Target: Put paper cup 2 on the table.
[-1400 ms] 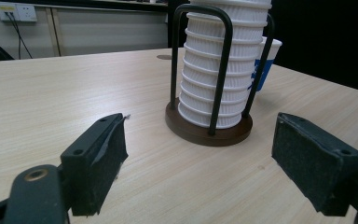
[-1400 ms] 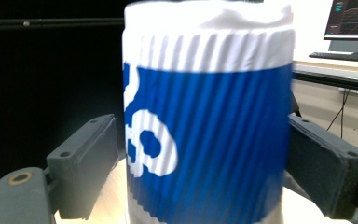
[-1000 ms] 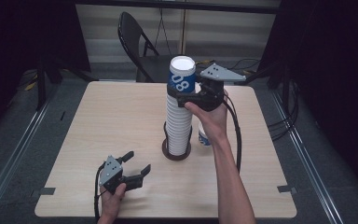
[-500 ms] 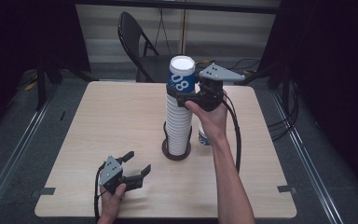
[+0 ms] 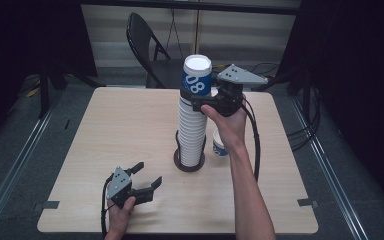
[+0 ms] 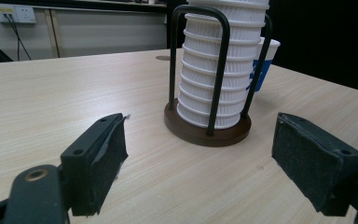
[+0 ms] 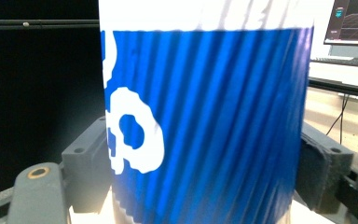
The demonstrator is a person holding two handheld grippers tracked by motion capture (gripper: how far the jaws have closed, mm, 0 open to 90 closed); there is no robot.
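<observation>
Blue-and-white top cup point(image 5: 197, 75), seated on the white cup stack point(image 5: 192, 132) at table centre, is clamped by the right gripper point(image 5: 196, 103), jaws just closed on it from 3 o'clock; the step is extraction, requiring a straight vertical lift, while the left gripper point(image 5: 145, 176) rests open at 7 o'clock.

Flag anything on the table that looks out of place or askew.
One thing: a lone blue and white cup stands on the table behind the cup holder, apart from the stack of cups. The right tool has just closed on the top blue cup, which sits straight.
</observation>
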